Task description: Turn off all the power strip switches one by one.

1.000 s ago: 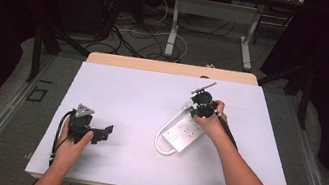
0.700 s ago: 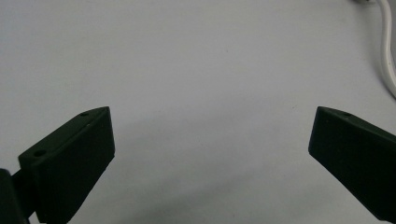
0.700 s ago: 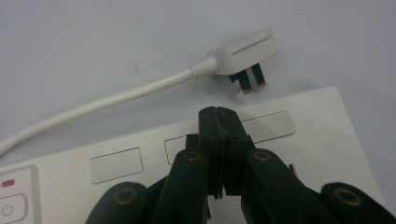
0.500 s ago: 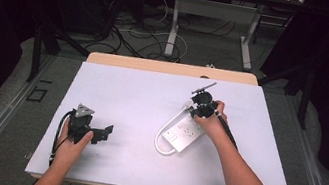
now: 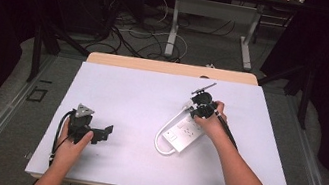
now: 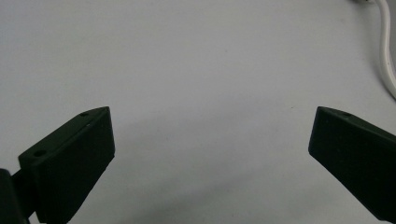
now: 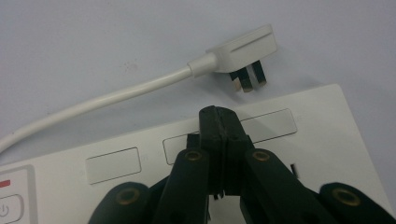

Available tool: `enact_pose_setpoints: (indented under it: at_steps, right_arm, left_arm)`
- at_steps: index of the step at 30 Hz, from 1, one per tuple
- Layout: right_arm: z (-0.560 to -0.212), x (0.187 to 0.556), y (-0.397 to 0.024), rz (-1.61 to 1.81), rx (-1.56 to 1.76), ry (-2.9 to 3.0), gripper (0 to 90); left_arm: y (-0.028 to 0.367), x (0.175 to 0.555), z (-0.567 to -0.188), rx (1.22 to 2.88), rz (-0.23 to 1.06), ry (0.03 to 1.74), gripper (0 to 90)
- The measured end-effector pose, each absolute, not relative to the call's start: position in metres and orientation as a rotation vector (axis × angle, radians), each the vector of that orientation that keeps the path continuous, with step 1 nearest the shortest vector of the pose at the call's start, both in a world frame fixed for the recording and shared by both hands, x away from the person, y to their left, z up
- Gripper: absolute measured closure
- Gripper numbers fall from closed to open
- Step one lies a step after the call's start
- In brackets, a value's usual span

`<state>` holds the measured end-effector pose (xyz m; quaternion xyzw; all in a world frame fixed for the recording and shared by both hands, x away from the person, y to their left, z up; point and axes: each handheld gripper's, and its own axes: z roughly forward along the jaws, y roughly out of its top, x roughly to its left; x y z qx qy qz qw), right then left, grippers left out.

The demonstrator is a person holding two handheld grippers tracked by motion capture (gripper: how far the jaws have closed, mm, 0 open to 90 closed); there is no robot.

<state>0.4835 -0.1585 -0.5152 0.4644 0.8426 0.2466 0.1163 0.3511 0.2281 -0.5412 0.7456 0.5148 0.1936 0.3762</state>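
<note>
Near the table's front edge, the left gripper (image 5: pixel 104 131) is resting on the white tabletop (image 5: pixel 127 91), jaws spread wide around nothing. Farther in, the right gripper (image 7: pixel 219 126), jaws pressed together and empty, is poising over the white rectangular plastic power strip (image 7: pixel 327 140) at mid-table, exactly as a second ago (so the work is pausing), with its white flat plug (image 7: pixel 243 51) lying just beyond. No brand is showing, only a power symbol on the strip's grey switch button (image 7: pixel 7 210).
</note>
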Motion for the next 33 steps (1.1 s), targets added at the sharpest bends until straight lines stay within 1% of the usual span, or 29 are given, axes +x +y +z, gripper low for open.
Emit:
enact_pose_setpoints:
  at_steps: [3,4,5,6,8,21,33]
  right_arm:
    - [-0.514,0.483,-0.158,0.697,1.371,2.474,90.0]
    - [-0.520,0.484,-0.158,0.807,1.345,2.419,90.0]
    - [-0.520,0.484,-0.158,0.807,1.345,2.419,90.0]
    - [-0.512,0.483,-0.159,0.670,1.372,2.485,90.0]
    - [-0.515,0.483,-0.158,0.717,1.360,2.469,90.0]
    - [-0.515,0.484,-0.158,0.729,1.373,2.461,90.0]
    - [-0.505,0.488,-0.160,0.710,1.365,2.458,90.0]
  left_arm:
    - [0.228,0.351,-0.542,1.900,0.502,1.316,0.3]
    - [0.228,0.351,-0.542,1.900,0.501,1.316,0.3]
    - [0.228,0.351,-0.542,1.900,0.501,1.315,0.3]
    - [0.228,0.351,-0.542,1.900,0.501,1.315,0.4]
    - [0.228,0.351,-0.542,1.898,0.502,1.316,0.3]
    - [0.228,0.352,-0.542,1.901,0.500,1.318,0.4]
    - [0.228,0.352,-0.542,1.902,0.499,1.318,0.4]
